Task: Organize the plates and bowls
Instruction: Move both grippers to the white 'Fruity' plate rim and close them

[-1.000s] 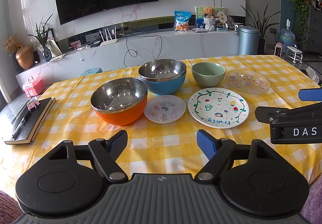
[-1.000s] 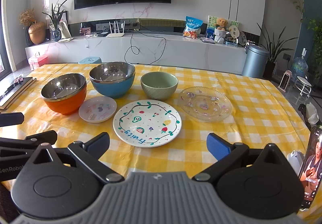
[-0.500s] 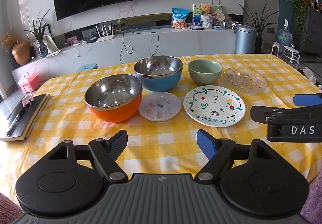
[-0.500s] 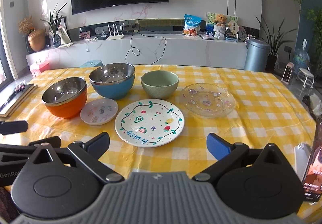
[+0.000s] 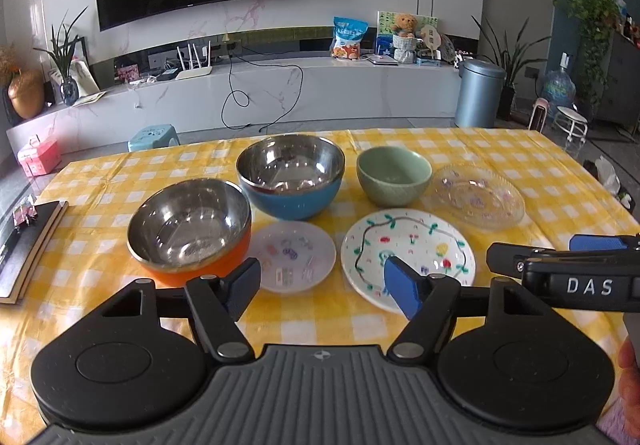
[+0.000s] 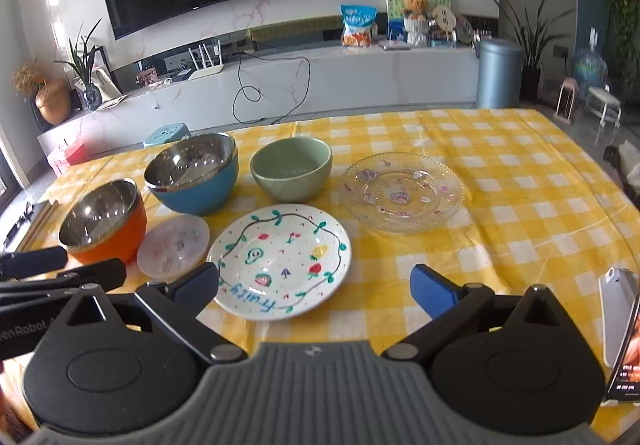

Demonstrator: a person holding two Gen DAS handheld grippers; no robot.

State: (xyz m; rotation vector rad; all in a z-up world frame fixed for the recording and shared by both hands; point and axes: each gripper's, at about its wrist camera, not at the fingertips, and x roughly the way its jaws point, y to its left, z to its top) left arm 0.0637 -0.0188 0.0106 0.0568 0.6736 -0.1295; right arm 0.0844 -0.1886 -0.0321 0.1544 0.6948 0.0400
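Observation:
On the yellow checked table sit an orange steel-lined bowl (image 5: 190, 229), a blue steel-lined bowl (image 5: 291, 175), a green bowl (image 5: 394, 175), a small white plate (image 5: 294, 256), a painted "Fruity" plate (image 5: 408, 251) and a clear glass plate (image 5: 478, 197). My left gripper (image 5: 322, 285) is open and empty, above the near edges of the small plate and the painted plate. My right gripper (image 6: 316, 287) is open and empty, over the near rim of the painted plate (image 6: 280, 259). The glass plate (image 6: 402, 191) lies beyond it to the right.
A dark notebook (image 5: 28, 245) lies at the table's left edge. A phone (image 6: 620, 329) stands at the right edge. Behind the table are a blue stool (image 5: 154, 137), a low marble TV console (image 5: 280, 93) and a grey bin (image 5: 478, 93).
Both grippers have moved forward and higher over the table toward the dishes. The dishes have not moved. Both jaws stay open.

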